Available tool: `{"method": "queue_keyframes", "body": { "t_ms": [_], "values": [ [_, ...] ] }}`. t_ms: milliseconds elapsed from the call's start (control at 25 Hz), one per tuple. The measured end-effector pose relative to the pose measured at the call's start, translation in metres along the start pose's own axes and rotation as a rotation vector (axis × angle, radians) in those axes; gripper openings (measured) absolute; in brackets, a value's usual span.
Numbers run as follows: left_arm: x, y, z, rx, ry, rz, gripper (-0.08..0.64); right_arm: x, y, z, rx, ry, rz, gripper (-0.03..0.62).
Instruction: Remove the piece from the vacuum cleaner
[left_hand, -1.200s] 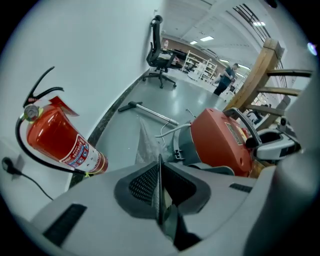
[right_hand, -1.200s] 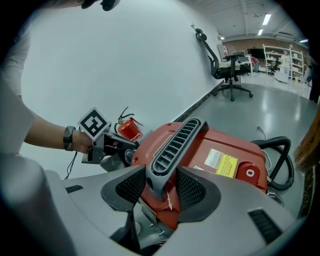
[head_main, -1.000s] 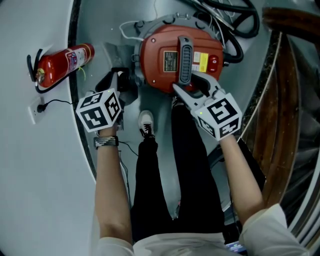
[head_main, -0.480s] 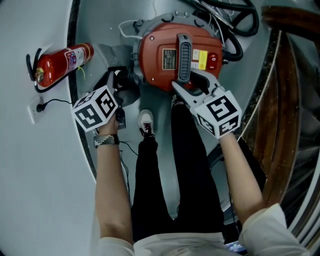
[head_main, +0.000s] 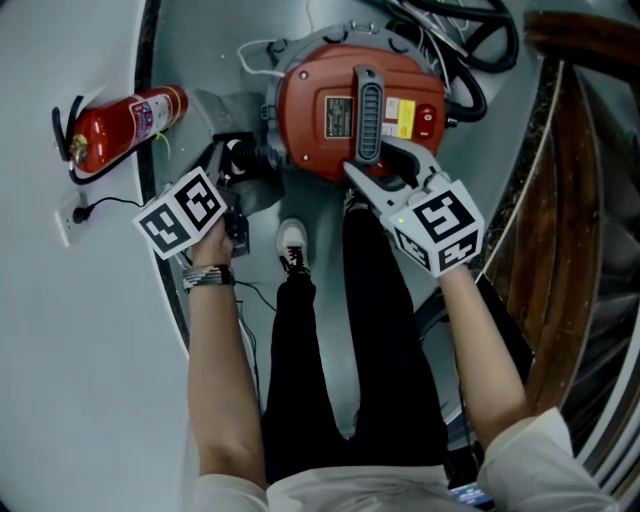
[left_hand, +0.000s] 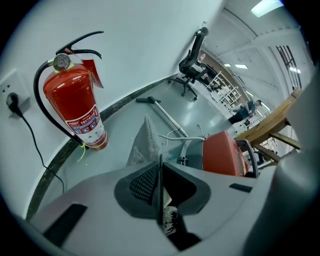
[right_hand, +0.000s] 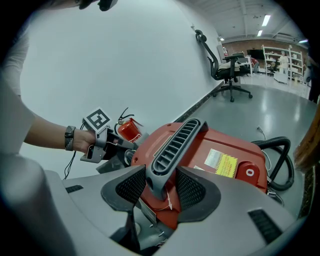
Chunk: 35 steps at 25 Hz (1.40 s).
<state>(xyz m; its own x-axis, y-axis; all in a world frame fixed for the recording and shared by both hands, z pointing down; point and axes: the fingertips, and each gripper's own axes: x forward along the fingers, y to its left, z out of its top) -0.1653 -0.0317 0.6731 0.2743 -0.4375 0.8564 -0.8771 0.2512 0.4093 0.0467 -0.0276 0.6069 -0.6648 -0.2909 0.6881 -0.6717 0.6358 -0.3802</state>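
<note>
The red vacuum cleaner (head_main: 330, 110) sits on the floor in front of the person. My right gripper (head_main: 383, 168) is shut on the near end of its grey slotted handle (right_hand: 175, 145), with a pad on each side. My left gripper (head_main: 228, 165) is at the vacuum's left side, where a black piece (right_hand: 120, 146) juts out of the body. In the left gripper view its jaws (left_hand: 161, 180) stand almost together, with a thin dark edge clamped between the pads. The vacuum (left_hand: 222, 152) lies off to that view's right.
A red fire extinguisher (head_main: 125, 125) stands against the white wall at left, near a wall socket (head_main: 75, 215). A grey cloth (left_hand: 145, 145) lies beyond the left jaws. The black hose (head_main: 470, 60) coils behind the vacuum. A wooden structure (head_main: 570, 200) is at right. A shoe (head_main: 291, 245) is close by.
The left gripper has rolled about its own axis and its marker cube has shifted slightly left. The right gripper and the vacuum have not moved.
</note>
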Motion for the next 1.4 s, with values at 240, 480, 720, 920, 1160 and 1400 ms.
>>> {"method": "queue_keyframes", "body": {
  "t_ms": [240,480,720,920,1160,1400],
  "values": [
    [0.003,0.006,-0.001,-0.098,0.000,-0.041,0.034,0.000,0.000,0.001,-0.004,-0.008,-0.004,0.201],
    [0.004,0.007,0.000,-0.076,0.006,-0.051,0.034,0.000,0.000,0.001,-0.007,-0.012,-0.007,0.201],
    [0.006,0.001,0.002,0.144,0.046,-0.029,0.034,0.000,-0.001,0.001,-0.007,-0.015,-0.015,0.201],
    [0.004,-0.005,0.004,0.322,0.064,-0.055,0.035,0.001,0.000,0.001,-0.007,-0.011,-0.013,0.201],
    [0.004,-0.014,0.005,0.532,0.100,-0.026,0.038,0.000,0.000,0.000,-0.008,-0.004,-0.015,0.201],
    [0.006,-0.014,0.006,0.586,0.103,0.014,0.041,0.000,0.000,0.000,-0.010,-0.010,-0.017,0.201]
  ]
}}
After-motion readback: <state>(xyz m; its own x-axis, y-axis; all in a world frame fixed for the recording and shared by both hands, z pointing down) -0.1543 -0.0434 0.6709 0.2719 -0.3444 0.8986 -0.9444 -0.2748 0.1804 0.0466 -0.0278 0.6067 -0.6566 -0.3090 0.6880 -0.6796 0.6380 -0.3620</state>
